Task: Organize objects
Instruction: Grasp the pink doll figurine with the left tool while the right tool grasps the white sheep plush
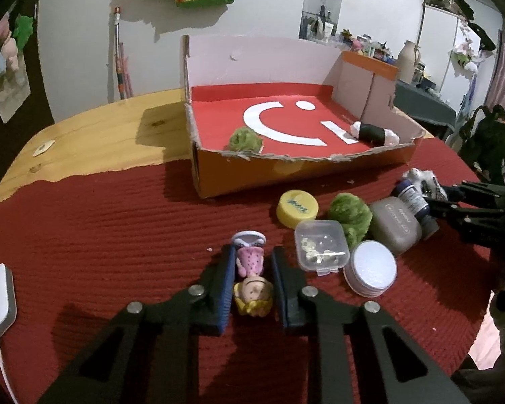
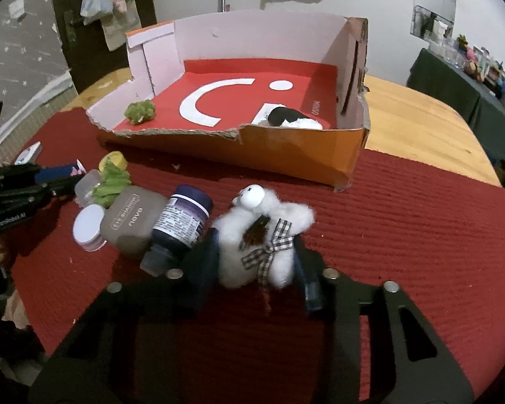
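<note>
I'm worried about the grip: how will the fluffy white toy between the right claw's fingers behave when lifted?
The fluffy white toy looks soft, so it will probably squash between the right claw rather than resist. It likely weighs little. Its fuzzy surface should grip, not slip, though the checked ribbon may dangle.

left gripper [image 1: 250, 277]: fingers closed on small doll figurine [image 1: 252, 282] | right gripper [image 2: 257, 262]: fingers closed on white fluffy sheep toy [image 2: 269, 235]

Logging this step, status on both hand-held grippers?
Left hand-held gripper shut on doll figurine. Right hand-held gripper shut on white plush sheep. Purple bottle crowds right's left finger. Box ahead.
</note>
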A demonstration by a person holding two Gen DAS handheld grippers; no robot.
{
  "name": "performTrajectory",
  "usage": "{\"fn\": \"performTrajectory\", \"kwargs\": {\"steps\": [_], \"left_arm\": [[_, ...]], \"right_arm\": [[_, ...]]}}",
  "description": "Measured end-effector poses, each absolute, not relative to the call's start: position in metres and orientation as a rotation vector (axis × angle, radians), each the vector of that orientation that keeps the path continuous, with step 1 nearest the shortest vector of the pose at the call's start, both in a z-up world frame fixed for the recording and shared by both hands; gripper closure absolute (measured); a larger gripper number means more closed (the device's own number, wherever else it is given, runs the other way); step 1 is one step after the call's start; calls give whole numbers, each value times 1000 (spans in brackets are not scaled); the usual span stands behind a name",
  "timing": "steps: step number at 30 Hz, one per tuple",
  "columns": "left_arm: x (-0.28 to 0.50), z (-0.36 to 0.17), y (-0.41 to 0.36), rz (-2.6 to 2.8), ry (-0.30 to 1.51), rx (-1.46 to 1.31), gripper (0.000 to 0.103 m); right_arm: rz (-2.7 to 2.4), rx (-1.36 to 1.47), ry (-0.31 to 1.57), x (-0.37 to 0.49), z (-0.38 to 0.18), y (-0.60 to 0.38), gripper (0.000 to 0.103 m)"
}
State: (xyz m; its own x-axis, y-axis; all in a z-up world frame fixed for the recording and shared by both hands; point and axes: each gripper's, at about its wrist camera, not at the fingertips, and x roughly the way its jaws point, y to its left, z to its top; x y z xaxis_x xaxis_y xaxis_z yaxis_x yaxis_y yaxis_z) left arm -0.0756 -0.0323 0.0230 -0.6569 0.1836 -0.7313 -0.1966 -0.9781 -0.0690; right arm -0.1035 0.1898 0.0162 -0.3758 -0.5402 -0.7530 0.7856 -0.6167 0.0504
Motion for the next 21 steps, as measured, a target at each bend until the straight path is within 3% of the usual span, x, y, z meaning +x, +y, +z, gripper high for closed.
{"fn": "performTrajectory", "kwargs": {"steps": [2,21], "left_arm": [[-74,25,-31,2683,20,-1169,81],[-64,43,-37,2700,-19,-1110,81]], "right_arm": [[-2028,979,363,-105,17,192,94],[-2008,918,342,-90,34,192,94]]}}
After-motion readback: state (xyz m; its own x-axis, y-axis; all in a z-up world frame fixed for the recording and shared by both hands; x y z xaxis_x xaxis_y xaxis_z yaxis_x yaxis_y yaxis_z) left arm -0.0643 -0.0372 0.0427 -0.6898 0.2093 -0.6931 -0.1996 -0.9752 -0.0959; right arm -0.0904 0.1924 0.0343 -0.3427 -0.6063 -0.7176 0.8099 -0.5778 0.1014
